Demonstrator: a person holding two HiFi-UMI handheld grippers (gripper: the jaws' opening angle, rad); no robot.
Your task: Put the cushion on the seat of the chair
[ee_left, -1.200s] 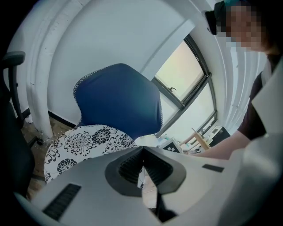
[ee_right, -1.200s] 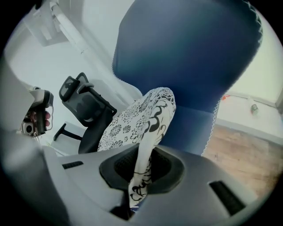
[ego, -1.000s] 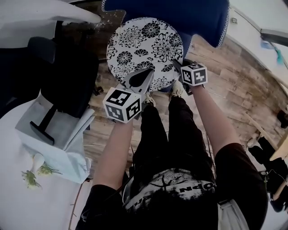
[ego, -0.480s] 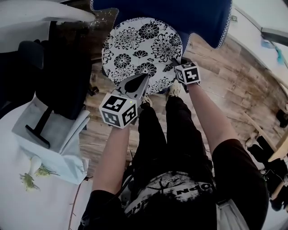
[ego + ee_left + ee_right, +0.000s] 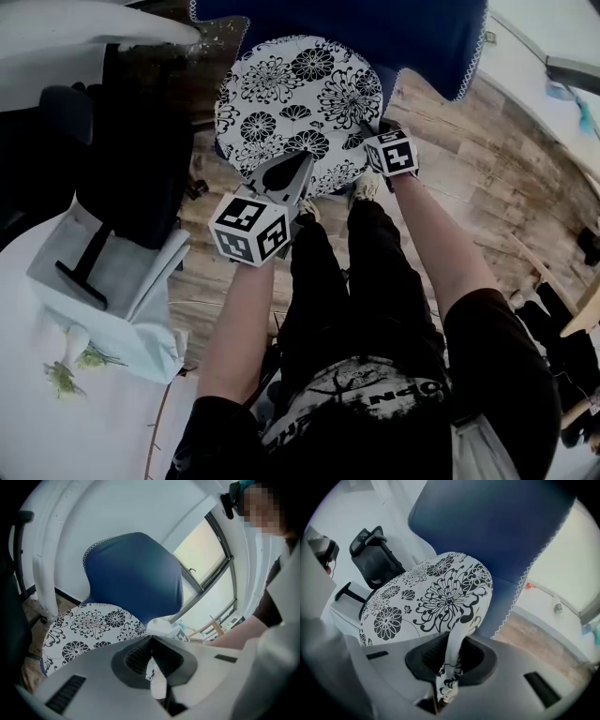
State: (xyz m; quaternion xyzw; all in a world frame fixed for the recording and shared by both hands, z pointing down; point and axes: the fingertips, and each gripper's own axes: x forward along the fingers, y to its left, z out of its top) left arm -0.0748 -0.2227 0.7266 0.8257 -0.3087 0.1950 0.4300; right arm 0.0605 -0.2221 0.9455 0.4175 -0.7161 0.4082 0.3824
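Black-and-white cushion (image 5: 298, 103) is lying just ahead of both claws, over the blue chair (image 5: 375, 28) seat, while I am pinching its near rim with left gripper (image 5: 302, 164) and right gripper (image 5: 367, 129) alike.

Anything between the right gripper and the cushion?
Nothing: the right gripper directly grips the floral cushion by its edge, seen in the right gripper view.

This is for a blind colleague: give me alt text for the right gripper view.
The right gripper is shut on the edge of a black-and-white floral cushion, held before the back of a blue chair. A black office chair stands behind, at left.
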